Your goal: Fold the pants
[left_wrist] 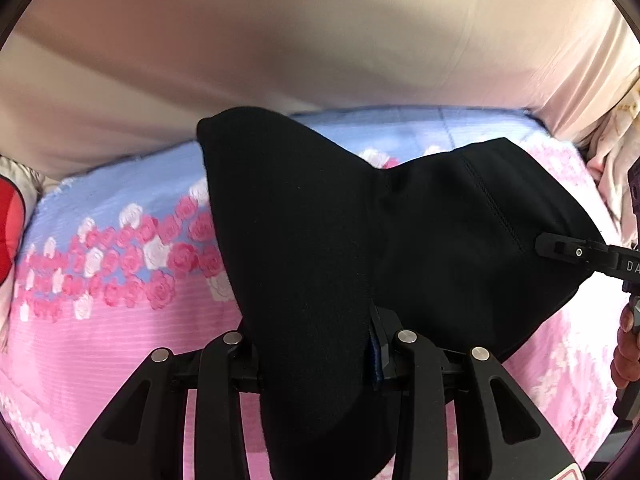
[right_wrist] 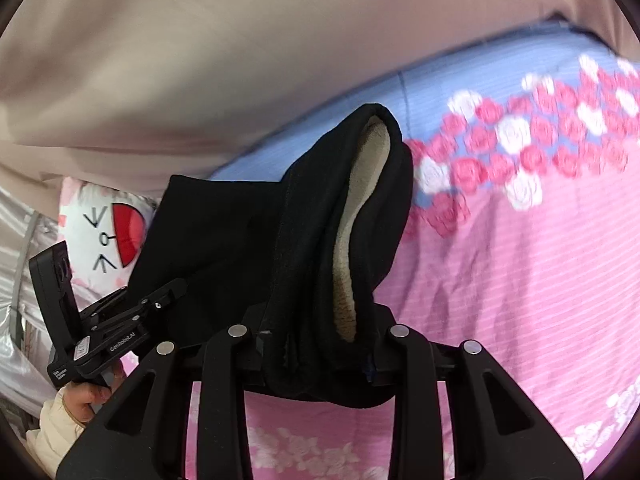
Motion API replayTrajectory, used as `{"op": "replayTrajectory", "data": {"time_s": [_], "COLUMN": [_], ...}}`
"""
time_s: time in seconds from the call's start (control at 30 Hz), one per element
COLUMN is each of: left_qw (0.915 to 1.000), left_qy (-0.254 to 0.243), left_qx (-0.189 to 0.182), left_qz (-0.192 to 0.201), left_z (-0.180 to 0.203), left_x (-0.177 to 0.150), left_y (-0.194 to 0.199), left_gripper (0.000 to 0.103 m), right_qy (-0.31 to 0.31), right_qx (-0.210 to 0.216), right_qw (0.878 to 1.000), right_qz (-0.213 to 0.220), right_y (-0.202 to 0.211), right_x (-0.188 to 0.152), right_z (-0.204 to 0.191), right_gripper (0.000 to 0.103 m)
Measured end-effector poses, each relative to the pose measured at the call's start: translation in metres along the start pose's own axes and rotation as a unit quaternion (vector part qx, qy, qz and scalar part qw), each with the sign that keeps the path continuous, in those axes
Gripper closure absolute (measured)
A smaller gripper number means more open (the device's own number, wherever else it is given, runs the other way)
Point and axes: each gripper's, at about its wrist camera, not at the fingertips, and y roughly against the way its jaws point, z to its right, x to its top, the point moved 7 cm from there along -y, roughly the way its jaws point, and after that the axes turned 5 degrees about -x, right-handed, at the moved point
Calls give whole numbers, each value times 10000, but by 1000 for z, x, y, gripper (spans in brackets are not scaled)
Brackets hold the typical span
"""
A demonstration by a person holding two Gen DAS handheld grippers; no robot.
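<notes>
Between both tongs: left gripper [left_wrist: 316,364] and right gripper [right_wrist: 320,356] clamp black pants [left_wrist: 320,220]; thick fleece may slip, spoiling fold.

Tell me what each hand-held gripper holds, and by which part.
Both hold the black pants: the left hand-held gripper and the right hand-held gripper each clamp a bunched edge, the right's showing fleece lining.
</notes>
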Motion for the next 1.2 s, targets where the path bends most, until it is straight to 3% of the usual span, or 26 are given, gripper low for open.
{"op": "replayTrajectory", "data": {"time_s": [0.13, 0.27, 0.33, 0.4, 0.43, 0.47, 0.57, 0.63, 0.7, 0.87, 0.93, 0.97, 1.2], "left_qw": [9998, 9996, 9986, 9966, 9951, 9936, 9870, 9898, 9923, 9919, 9906, 9905, 9917], "left_qy": [179, 142, 364, 671, 799, 860, 808, 597, 304, 201, 289, 344, 478], "left_qx": [-87, 35, -17, 176, 312, 438, 629, 638, 836, 1253, 1317, 1300, 1169], "left_qz": [13, 236, 386, 448, 486, 593, 1238, 1125, 861, 15, -235, -291, -244], "left_z": [-13, -20, -31, -47, -56, -62, -59, -40, -19, 0, -5, -7, -14], "left_x": [-12, -22, -27, -29, -30, -29, -17, -7, -4, -29, -41, -46, -52], "left_y": [-17, -30, -30, -16, -2, 17, 79, 84, 70, 10, -8, -12, -17], "left_gripper": [65, 41, 28, 24, 25, 26, 26, 26, 26, 26, 26, 25, 21], "right_qy": [-148, -341, -534, -584, -513, -160, 1013, 1765, 2090, 2058, 1952, 1931, 1351], "right_qx": [-42, 15, -72, -590, -870, -1020, -1138, -1175, -1340, -1679, -1790, -1792, -1534], "right_qw": [9998, 9994, 9985, 9950, 9918, 9904, 9851, 9756, 9676, 9639, 9643, 9647, 9786], "right_qz": [-86, -99, 60, 555, 780, 923, 800, 564, 450, 197, 71, 57, 223], "right_y": [-13, -20, -5, 34, 53, 76, 92, 75, 50, 12, 5, 3, 24], "right_x": [-13, -21, -20, -14, -12, -11, -12, -18, -21, -30, -37, -38, -35], "right_z": [20, 38, 49, 58, 58, 46, -7, -43, -57, -36, -14, -5, -1], "right_gripper": [69, 46, 45, 45, 49, 68, 85, 87, 87, 88, 97, 102, 103]}}
